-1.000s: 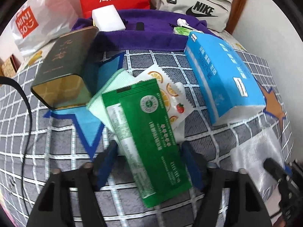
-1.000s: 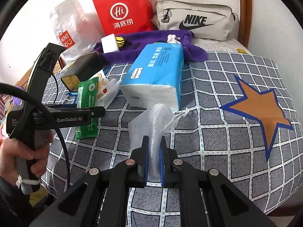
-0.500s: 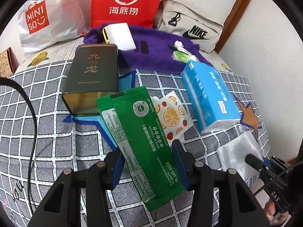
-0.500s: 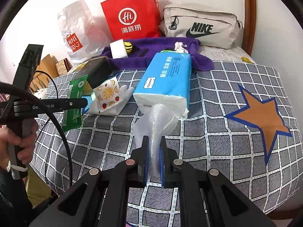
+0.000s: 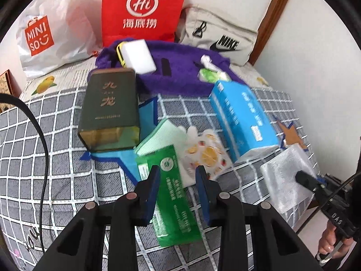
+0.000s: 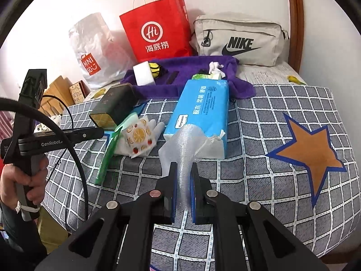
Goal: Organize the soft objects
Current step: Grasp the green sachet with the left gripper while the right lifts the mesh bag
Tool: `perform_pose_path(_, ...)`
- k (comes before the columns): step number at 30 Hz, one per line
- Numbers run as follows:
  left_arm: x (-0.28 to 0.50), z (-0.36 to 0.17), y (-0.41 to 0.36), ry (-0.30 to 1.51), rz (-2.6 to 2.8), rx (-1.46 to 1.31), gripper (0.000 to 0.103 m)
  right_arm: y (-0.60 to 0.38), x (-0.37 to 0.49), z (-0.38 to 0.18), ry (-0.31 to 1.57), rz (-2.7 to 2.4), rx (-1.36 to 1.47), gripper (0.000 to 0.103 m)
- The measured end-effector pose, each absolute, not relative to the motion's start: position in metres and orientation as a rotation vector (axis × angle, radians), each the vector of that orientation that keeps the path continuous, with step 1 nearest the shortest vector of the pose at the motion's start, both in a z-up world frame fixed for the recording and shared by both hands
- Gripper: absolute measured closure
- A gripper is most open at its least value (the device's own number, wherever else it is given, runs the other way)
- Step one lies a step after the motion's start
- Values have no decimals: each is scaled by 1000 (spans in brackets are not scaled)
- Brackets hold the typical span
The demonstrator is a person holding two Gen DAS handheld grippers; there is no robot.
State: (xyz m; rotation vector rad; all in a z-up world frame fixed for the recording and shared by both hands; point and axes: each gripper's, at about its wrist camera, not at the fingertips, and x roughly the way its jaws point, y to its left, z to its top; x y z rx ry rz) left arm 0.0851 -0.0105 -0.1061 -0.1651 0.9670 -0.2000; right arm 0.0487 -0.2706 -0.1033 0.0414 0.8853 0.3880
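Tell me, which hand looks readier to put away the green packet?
Probably the left. Its tongs are open with the green packet lying between the fingers, apparently only needing to close. The right tongs are already shut on the white mesh pouch, so that hand is busy.

Two shopping bags point(image 6: 155, 33), one tissue pack point(image 6: 203, 115), one tin point(image 5: 110, 110), two grippers point(image 6: 182, 176).
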Motion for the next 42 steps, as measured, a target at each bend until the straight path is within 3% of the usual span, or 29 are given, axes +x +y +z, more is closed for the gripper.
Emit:
perform_pose_path(4, 86, -119, -12, 1017, -177, -143, 61, -270, 49, -107, 898, 387, 40, 93)
perform_pose_path(6, 85, -127, -15, 1047, -146, -120, 47, -270, 49, -109, 903, 387, 37, 93)
perform_pose_path(15, 91, -162, -27, 1135, -48, -52, 38, -267, 48, -116, 923, 401, 43, 93)
perform_pose_path(17, 95, -168, -25, 1145, -41, -77, 38, -267, 48, -118, 925, 410, 41, 93)
perform_pose_path(19, 95, -168, -24, 1125, -48, -86, 48, -266, 49, -119, 929, 413, 39, 93)
perform_pose_path(20, 95, -167, -24, 1122, -56, -86, 61, -266, 49, -119, 931, 415, 41, 93)
perform_pose_path(23, 95, -164, -22, 1111, -102, -101, 69, -266, 50, -118, 930, 419, 44, 93)
perform_pose_path(42, 92, -106, 6, 987, -124, -106, 70, -262, 67, -84, 862, 473, 65, 93)
